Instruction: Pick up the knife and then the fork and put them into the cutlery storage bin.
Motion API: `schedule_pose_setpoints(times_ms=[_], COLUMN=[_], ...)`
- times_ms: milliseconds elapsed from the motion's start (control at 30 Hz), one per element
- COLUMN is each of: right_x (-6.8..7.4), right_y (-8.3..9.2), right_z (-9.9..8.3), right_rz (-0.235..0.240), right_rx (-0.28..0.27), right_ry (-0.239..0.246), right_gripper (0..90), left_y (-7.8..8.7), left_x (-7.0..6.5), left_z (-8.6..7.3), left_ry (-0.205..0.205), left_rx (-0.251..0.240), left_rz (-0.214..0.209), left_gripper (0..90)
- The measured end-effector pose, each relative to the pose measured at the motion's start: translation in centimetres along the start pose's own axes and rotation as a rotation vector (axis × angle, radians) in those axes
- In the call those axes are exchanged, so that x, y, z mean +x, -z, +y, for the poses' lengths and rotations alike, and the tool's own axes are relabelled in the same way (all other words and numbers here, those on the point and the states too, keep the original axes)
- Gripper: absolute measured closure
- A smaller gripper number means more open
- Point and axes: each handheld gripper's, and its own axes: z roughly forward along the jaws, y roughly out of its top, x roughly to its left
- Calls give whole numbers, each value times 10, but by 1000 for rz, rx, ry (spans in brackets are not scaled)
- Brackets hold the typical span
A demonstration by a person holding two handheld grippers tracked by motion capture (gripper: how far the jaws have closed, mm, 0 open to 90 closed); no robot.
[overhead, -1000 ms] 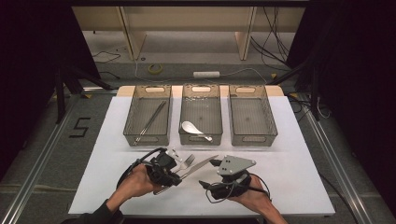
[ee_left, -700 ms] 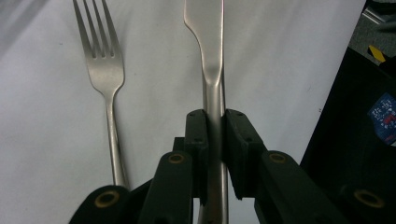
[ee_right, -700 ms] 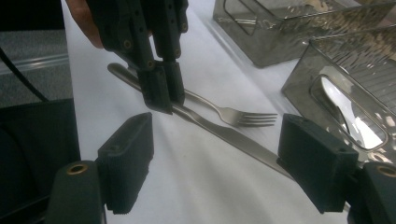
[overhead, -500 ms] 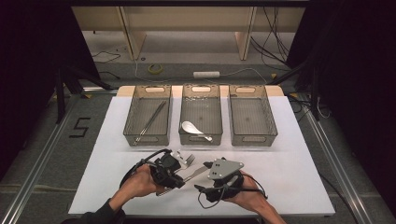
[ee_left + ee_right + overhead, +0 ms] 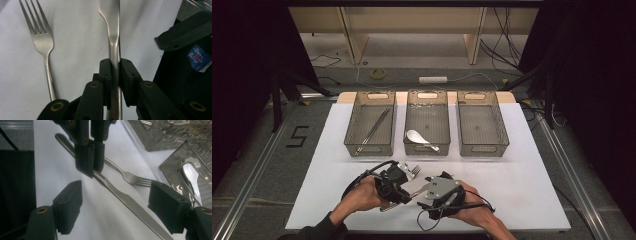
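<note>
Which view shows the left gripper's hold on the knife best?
The left gripper view: the knife sits clamped between the pads. The right gripper view shows the clamp from the far side. The high view shows a sliver.

Left gripper [image 5: 115, 75] low near the counter's front edge, jaws clamped tight on a knife [image 5: 113, 37] handle. Right gripper [image 5: 117, 205] close beside it, jaws wide apart, straddling the blade without touching. Forearms angled inward from below.

knife [image 5: 130, 203] between wide tongs [image 5: 117, 206] (fork [image 5: 130, 178] behind)
</note>
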Motion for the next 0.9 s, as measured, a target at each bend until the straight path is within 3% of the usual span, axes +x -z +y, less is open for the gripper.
schedule_pose_setpoints(times_ms=[367,700,900], right_x=[7,14,19], right_y=[-12,-21,-23], right_z=[0,0,-1], right_rz=[-18,-31,-29], right_rx=[50,105,124], right_ry=[100,232,268], right_gripper=[361,457,538], left_y=[-2,-2,-2], left_x=[-8,-13,-14], left_z=[6,9,10], left_ry=[-30,-44,-52], left_rx=[27,38,54], left_rz=[-32,-52,-62], left_gripper=[794,794,794])
